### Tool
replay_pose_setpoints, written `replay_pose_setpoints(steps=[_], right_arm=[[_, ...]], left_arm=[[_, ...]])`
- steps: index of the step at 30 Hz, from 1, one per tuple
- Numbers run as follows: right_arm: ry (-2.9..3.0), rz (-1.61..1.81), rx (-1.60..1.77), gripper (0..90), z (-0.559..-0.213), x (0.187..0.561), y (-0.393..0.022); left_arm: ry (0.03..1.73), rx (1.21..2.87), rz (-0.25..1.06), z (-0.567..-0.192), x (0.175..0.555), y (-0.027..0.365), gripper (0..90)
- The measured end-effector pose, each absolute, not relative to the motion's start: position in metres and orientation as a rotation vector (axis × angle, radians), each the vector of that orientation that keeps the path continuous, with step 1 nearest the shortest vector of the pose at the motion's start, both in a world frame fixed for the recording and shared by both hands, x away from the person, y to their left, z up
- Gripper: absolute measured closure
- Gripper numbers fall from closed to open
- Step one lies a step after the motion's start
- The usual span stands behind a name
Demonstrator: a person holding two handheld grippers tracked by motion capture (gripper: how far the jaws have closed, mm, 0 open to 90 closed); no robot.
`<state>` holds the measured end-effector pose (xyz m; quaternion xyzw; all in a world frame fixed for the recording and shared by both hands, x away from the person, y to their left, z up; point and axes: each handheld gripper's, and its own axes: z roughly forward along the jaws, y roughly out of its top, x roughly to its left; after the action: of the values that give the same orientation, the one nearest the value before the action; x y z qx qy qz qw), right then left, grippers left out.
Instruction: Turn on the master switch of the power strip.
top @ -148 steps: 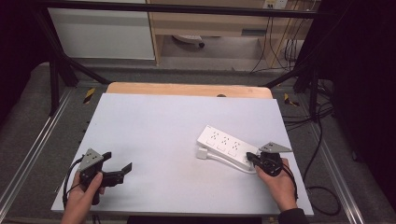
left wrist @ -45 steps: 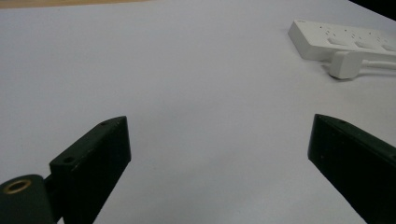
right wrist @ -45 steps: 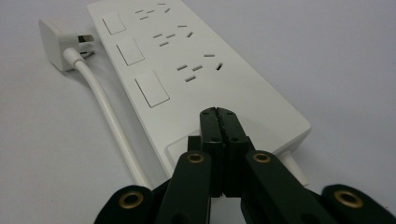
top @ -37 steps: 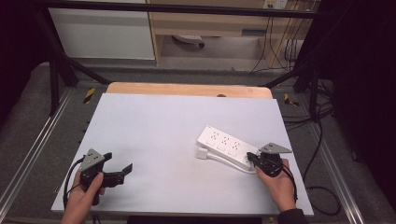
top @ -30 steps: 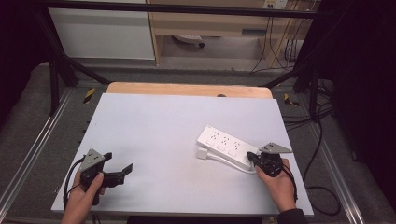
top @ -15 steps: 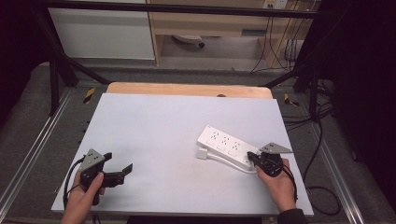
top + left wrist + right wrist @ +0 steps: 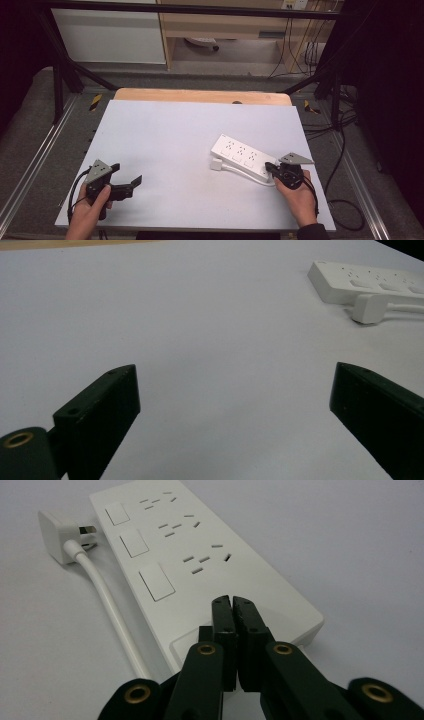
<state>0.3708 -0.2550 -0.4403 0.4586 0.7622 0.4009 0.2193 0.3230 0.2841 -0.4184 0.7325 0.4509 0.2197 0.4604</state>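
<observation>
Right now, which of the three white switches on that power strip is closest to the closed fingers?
The largest-looking switch, last in the row and farthest from the plug, lies just ahead of the right gripper.

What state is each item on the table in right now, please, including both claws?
Left claw: open, jaws wide apart above bare table, holding nothing.
Right claw: shut, tips over the near end of the power strip.
Power strip: flat on the table, sockets empty.
Plug: unplugged, lying beside the strip.
Cord: running alongside the strip.

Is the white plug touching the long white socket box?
Apart. In the right gripper view the plug lies beside the power strip with its metal pins pointing at the strip's side, and a thin strip of table shows between them.
</observation>
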Motion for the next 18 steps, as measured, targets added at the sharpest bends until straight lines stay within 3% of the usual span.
replay_pose_setpoints(steps=[14, 18], right_arm=[[2.086, 1.16, 1.25, 86.6, -0.4357, 0.3691, -0.2534], [2.082, 1.172, 1.225, 81.0, -0.4334, 0.3687, -0.2506]], left_arm=[[1.11, 1.797, 0.539, -0.4183, 0.3228, 0.2841, 5.8], [1.11, 1.797, 0.539, -0.4182, 0.3228, 0.2842, 5.8]])
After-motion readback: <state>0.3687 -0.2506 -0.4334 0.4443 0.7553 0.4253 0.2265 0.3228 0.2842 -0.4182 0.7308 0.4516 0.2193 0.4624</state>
